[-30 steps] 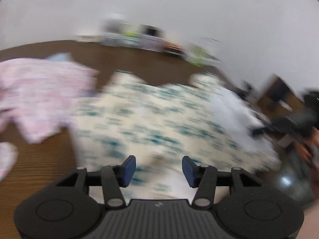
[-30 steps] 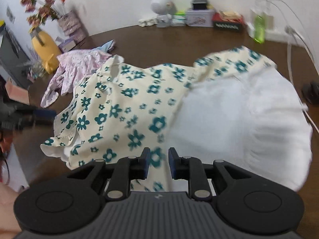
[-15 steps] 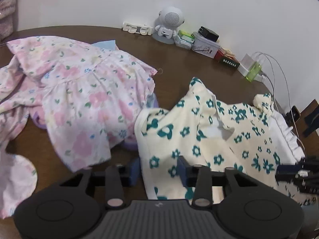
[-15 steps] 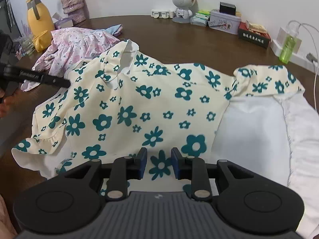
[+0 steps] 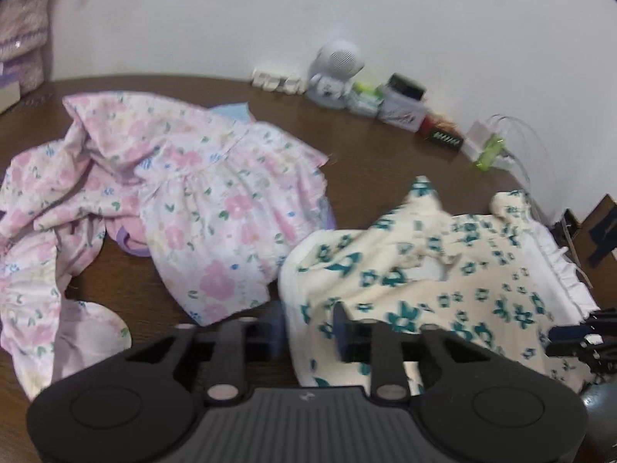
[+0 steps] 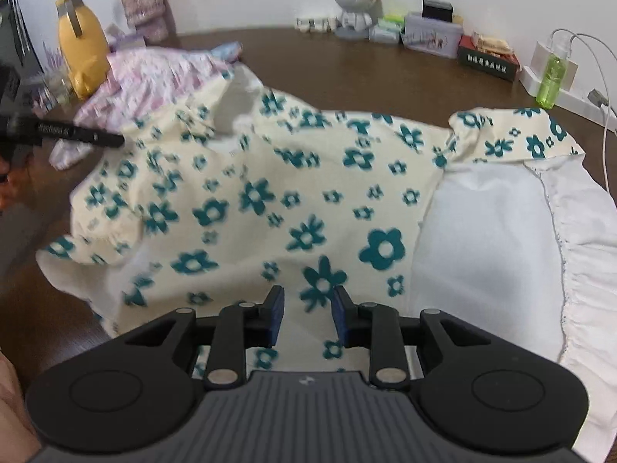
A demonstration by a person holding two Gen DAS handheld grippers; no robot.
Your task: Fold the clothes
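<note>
The right gripper [image 6: 307, 318] hangs low over the near hem of the dress [image 6: 270, 200], its jaws partly apart with cloth lying between them; whether the blue pads [image 6: 275, 318] pinch that cloth cannot be told. The left gripper [image 5: 308, 328] is at the dress's [image 5: 424, 301] left edge, its jaws opening, a fold of the edge in the gap and no clear press on it. The dress lies flat on the table [image 6: 385, 81], its long axis running across the right view from the ruffled sleeve end at the left to the white skirt [image 6: 489, 239] at the right, the collar opening turned toward the far side. It is cream with teal flowers, large and small, and partly blurred; the white skirt has a gathered frill along its outer edge. Just left of it, touching or nearly so, a pink flowered garment [image 5: 200, 200] lies crumpled, with a bit of light blue cloth [image 5: 231, 110] showing behind it. The table is dark brown wood. At its left a yellow vase [image 6: 83, 54] holds flowers beside a sequinned pink bag [image 6: 144, 9]. Along the far wall stand a small white robot figure [image 6: 354, 4], some tins and boxes [image 6: 432, 36], a dark red box [image 6: 488, 59], and a green bottle [image 6: 551, 77] next to a white charger with cables [image 6: 597, 77]. The wall is plain white. At the left edge of the right view a hand [image 6: 11, 177] holds the other tool's black finger over the sleeve.
</note>
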